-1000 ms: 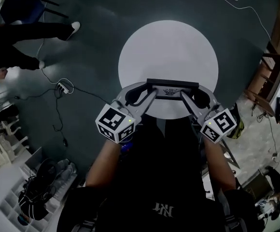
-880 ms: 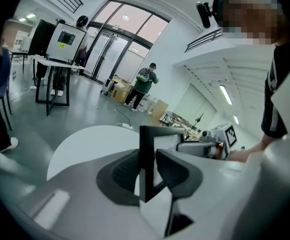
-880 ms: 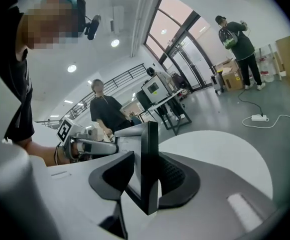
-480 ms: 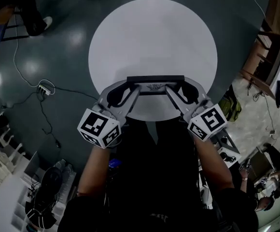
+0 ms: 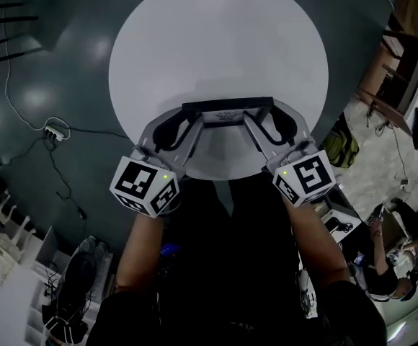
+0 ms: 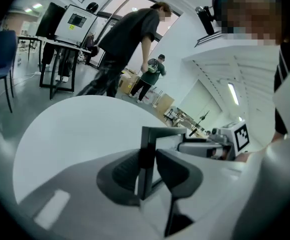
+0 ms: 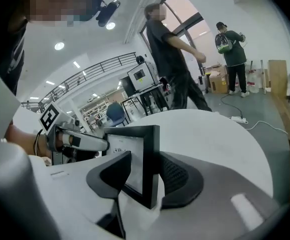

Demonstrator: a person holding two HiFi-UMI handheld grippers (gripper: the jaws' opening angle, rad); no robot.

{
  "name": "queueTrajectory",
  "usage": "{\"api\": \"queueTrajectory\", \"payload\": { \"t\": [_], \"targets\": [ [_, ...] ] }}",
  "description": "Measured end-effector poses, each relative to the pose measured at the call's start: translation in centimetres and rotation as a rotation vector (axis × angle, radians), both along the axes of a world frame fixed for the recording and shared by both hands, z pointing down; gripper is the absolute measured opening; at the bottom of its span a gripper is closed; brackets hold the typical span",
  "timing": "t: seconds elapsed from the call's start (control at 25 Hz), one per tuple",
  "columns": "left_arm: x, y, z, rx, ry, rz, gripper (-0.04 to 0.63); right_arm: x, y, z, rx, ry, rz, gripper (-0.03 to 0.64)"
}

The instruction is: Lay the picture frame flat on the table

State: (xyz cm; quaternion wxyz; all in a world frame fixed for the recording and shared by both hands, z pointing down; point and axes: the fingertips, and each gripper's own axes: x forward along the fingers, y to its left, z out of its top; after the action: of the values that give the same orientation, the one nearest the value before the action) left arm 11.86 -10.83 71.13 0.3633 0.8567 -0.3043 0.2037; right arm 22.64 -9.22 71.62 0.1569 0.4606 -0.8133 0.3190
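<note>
Left gripper [image 5: 189,118] is shut on the left side bar of the picture frame [image 5: 228,110]. In the left gripper view its two dark pads [image 6: 120,171] press on that bar from either side, the left gripper [image 6: 146,156] set around the frame [image 6: 165,131] just below its top corner. Right gripper [image 5: 267,118] stands at the frame's right side bar. In the right gripper view the bar [image 7: 152,164] sits between the jaws of the right gripper [image 7: 147,160], but they have just been opening. The pad on the glass side stands off the frame with a gap showing, while the ribbed pad [image 7: 177,176] behind lies just beside the bar's back, so that hold is loose.

From the head view the frame reads as a narrow dark strip seen from above. It stands on edge, not flat, running left to right over the near part of the round white table [image 5: 216,42], glass side toward the person. Whether its lower edge touches the tabletop I cannot tell, as the gripper bodies cover it.

Each gripper's marker cube, left [image 5: 145,186] and right [image 5: 306,177], hangs over the table's near rim. On the dark floor to the left lies a power strip [image 5: 54,130] with its cable. Beyond the table's far side a person [image 6: 125,44] in dark clothes walks past.
</note>
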Motion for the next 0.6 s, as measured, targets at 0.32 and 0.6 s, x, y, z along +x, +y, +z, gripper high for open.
{"api": "queueTrajectory", "payload": {
  "t": [0.32, 0.6],
  "targets": [
    [0.01, -0.40, 0.83, 0.045, -0.034, -0.034, 0.098, 0.27, -0.06, 0.99, 0.005, 0.030, 0.050, 0.186],
    [-0.04, -0.36, 0.58, 0.102, -0.093, -0.054, 0.100, 0.35, -0.24, 0.54, 0.056, 0.093, 0.052, 0.190]
  ]
}}
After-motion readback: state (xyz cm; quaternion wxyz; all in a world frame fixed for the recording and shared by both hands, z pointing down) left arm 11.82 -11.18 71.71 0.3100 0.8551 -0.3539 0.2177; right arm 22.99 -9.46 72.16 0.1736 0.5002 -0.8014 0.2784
